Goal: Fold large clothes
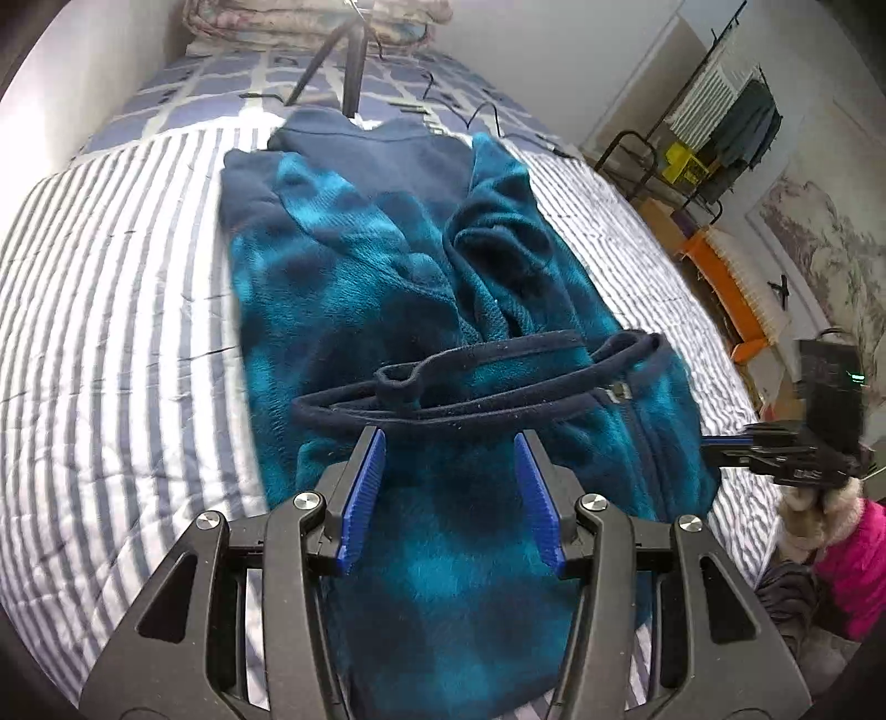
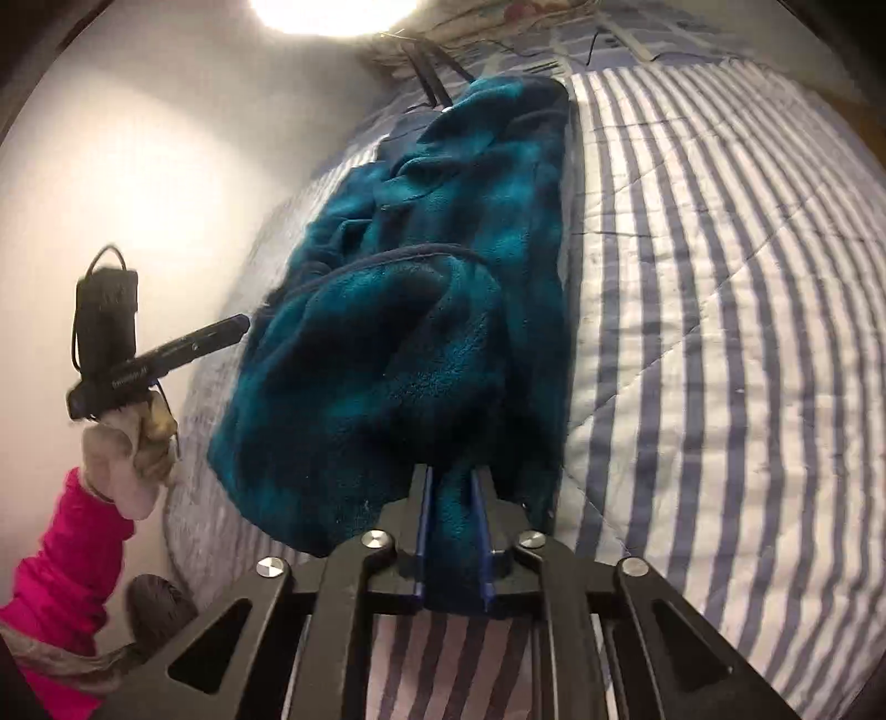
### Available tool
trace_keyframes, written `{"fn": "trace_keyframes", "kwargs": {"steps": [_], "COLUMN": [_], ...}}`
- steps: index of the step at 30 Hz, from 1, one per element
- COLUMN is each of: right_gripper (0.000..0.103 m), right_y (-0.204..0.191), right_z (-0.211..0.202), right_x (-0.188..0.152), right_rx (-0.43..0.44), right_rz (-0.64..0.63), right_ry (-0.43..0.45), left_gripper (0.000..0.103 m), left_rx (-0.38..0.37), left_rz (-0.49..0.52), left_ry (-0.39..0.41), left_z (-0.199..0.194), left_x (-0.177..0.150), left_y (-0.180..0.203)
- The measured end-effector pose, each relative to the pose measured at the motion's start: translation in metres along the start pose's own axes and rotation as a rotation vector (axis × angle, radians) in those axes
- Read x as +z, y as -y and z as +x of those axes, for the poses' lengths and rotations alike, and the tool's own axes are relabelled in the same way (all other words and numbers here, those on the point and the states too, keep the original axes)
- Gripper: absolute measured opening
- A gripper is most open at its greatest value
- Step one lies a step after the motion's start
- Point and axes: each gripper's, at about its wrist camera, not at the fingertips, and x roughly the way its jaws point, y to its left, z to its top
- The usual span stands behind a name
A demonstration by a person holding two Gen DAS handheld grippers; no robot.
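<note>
Lying lengthwise down the striped quilt, long axis running away from both cameras toward the far end of the bed: a teal-and-navy plaid fleece jacket, both sides folded in toward the middle. Nearest the cameras, a navy-bound edge with a zip pull at its right; at the far end, a plain navy band, just short of the tripod legs standing on the checked bedding. Plush, matted pile, darker checks blurred into lighter teal, a deep rumpled fold right of centre. Near part of the garment partly hidden behind the left gripper, jaws spread wide over the fleece, blue pads not visibly gripping anything. In the right wrist view, the same jacket bunched and slightly lifted at its near corner, a tongue of fleece pinched between the nearly closed blue pads of the right gripper. Jacket's underside and far left edge out of sight there; top of the view washed out by a lamp glare. Hard to tell whether the near part is a hood or a collar. At the right edge of the left wrist view, the other gripper seen side-on, held by a gloved hand in a pink sleeve.
</note>
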Motion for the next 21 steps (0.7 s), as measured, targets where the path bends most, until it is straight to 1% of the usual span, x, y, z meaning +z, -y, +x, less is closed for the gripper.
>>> {"fn": "trace_keyframes", "kwargs": {"steps": [1,2,3,4,6,7,9,10,12,13,14,15,16,18,19,20,21], "right_gripper": [0.005,0.002,0.001,0.001,0.002,0.005,0.019,0.030,0.031,0.031,0.031,0.031,0.031,0.030,0.029,0.028,0.027], "right_y": [-0.004,-0.003,-0.001,0.002,-0.003,-0.009,-0.018,-0.024,-0.036,-0.043,-0.046,-0.051,-0.051,-0.054,-0.052,-0.049,-0.046], "right_z": [-0.003,0.001,0.008,0.018,0.014,0.006,-0.014,-0.028,-0.048,-0.059,-0.061,-0.068,-0.071,-0.064,-0.059,-0.046,-0.033], "right_x": [-0.002,-0.005,-0.007,-0.011,-0.012,-0.009,0.002,0.011,0.030,0.044,0.057,0.075,0.087,0.121,0.135,0.154,0.169], "right_rx": [-0.035,-0.092,-0.148,-0.168,-0.174,-0.180,-0.195,-0.187,-0.190,-0.196,-0.199,-0.199,-0.200,-0.197,-0.189,-0.185,-0.198], "right_rz": [-0.024,-0.034,-0.041,-0.040,-0.060,-0.076,-0.095,-0.110,-0.147,-0.171,-0.180,-0.188,-0.191,-0.197,-0.189,-0.183,-0.180], "right_ry": [0.007,-0.010,-0.039,-0.089,-0.084,-0.062,-0.010,0.030,0.088,0.123,0.148,0.192,0.210,0.250,0.255,0.258,0.261], "left_gripper": [0.051,0.051,0.051,0.051,0.051,0.051,0.051,0.051,0.051,0.051,0.051,0.051,0.051,0.051,0.051,0.051,0.051], "left_rx": [0.040,0.055,0.057,0.061,0.052,0.027,-0.034,-0.048,-0.051,-0.037,-0.006,0.007,0.014,0.032,0.041,0.045,0.048], "left_rz": [0.030,0.043,0.045,0.050,0.054,0.038,-0.016,-0.032,-0.042,-0.041,-0.048,-0.063,-0.086,-0.113,-0.126,-0.139,-0.151], "left_ry": [-0.007,-0.030,-0.049,-0.049,-0.046,-0.052,-0.046,-0.030,0.027,0.054,0.084,0.100,0.115,0.129,0.137,0.142,0.145], "left_z": [0.010,0.022,0.031,0.036,0.030,0.024,0.007,-0.002,-0.026,-0.035,-0.043,-0.046,-0.048,-0.047,-0.046,-0.043,-0.039], "left_x": [0.001,0.001,-0.001,-0.002,-0.001,0.002,0.009,0.013,0.029,0.037,0.049,0.059,0.070,0.089,0.099,0.108,0.116], "left_y": [0.001,0.000,-0.001,-0.001,-0.001,-0.004,-0.014,-0.019,-0.029,-0.034,-0.043,-0.052,-0.060,-0.072,-0.077,-0.082,-0.087]}}
